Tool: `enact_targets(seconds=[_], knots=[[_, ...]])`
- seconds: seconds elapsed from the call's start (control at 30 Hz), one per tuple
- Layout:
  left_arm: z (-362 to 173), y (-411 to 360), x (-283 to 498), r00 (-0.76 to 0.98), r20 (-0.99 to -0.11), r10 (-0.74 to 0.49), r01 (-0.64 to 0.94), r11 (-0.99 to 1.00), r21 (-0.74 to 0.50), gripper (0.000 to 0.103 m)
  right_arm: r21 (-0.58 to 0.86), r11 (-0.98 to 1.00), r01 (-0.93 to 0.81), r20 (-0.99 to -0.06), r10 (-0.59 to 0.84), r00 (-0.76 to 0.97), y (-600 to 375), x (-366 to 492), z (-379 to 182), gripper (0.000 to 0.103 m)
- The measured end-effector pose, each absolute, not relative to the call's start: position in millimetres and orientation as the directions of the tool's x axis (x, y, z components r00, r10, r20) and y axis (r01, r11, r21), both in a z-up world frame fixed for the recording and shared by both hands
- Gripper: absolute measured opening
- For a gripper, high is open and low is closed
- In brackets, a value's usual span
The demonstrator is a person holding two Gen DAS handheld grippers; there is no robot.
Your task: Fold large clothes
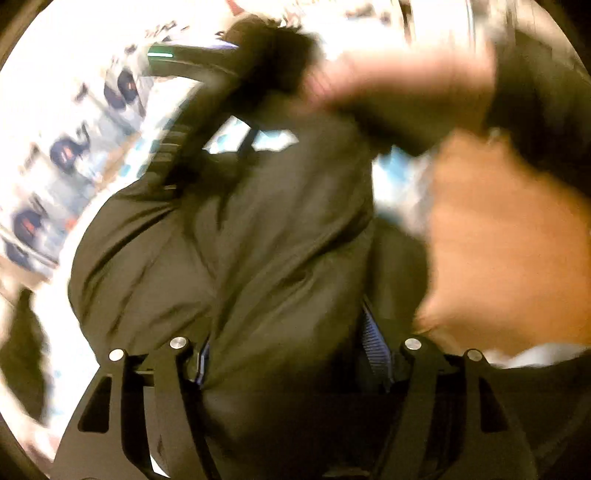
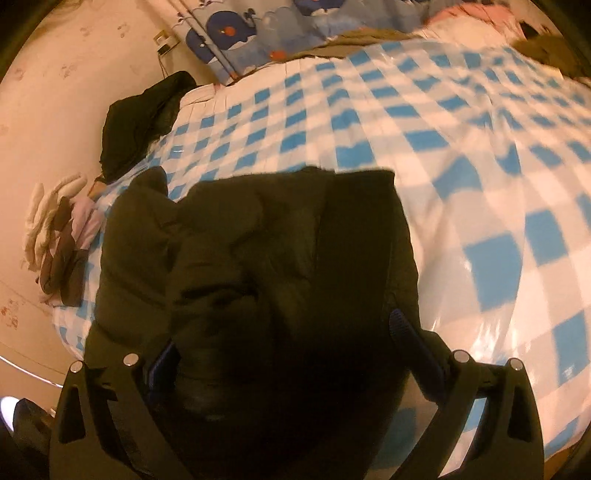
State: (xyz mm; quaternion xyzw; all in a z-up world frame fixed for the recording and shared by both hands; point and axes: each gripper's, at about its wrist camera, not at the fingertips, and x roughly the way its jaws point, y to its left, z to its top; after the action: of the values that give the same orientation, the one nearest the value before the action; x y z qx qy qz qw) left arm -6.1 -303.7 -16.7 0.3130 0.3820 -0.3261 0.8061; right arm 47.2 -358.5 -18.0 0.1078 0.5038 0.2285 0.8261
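- The left gripper (image 1: 291,354) has its jaws clamped on a thick bunch of a dark padded jacket (image 1: 236,258), which fills the gap between the blue pads.
- Beyond it, blurred, a bare hand (image 1: 509,243) and a dark sleeve cross the upper right.
- The right gripper (image 2: 288,347) is likewise closed on the jacket (image 2: 258,251), bulging between its fingers.
- The jacket hangs over a blue-and-white checked bed cover (image 2: 443,129).
- Dark clothing (image 2: 136,125) lies at the bed's far left edge; a whale-print quilt (image 2: 258,33) lies behind.

One dark padded jacket (image 2: 258,258), two grippers (each gripping it).
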Motion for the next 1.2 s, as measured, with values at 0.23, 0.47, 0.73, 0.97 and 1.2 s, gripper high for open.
enact_targets(seconds=[0.23, 0.47, 0.73, 0.97, 1.2], knots=[[57.9, -201.0, 58.4, 0.546, -0.647, -0.532, 0.564, 0.805, -0.185, 0.075, 0.441, 0.872, -0.213, -0.774, 0.489, 0.401, -375.7, 46.5, -41.0, 0.097], [-26.5, -247.3, 106.1, 0.468, -0.782, -0.412, 0.538, 0.835, -0.118, 0.076, 0.416, 0.899, -0.135, -0.819, 0.435, 0.375, -404.6, 40.6, -36.1, 0.096], [-31.6, -273.7, 90.3, 0.505, -0.792, -0.343, 0.565, 0.825, 0.004, 0.083, 0.460, 0.873, -0.163, -0.682, 0.464, 0.565, -388.1, 14.2, 43.9, 0.096], [-40.5, -256.7, 91.1, 0.500, -0.775, -0.386, 0.562, 0.826, -0.049, 0.083, 0.524, 0.851, -0.025, -0.720, 0.459, 0.520, -385.5, 35.2, -54.4, 0.097], [-52.0, -242.2, 100.3, 0.499, -0.762, -0.413, 0.554, 0.828, -0.086, 0.085, 0.582, 0.812, -0.029, -0.638, 0.479, 0.604, -376.1, 26.6, -76.0, 0.098]])
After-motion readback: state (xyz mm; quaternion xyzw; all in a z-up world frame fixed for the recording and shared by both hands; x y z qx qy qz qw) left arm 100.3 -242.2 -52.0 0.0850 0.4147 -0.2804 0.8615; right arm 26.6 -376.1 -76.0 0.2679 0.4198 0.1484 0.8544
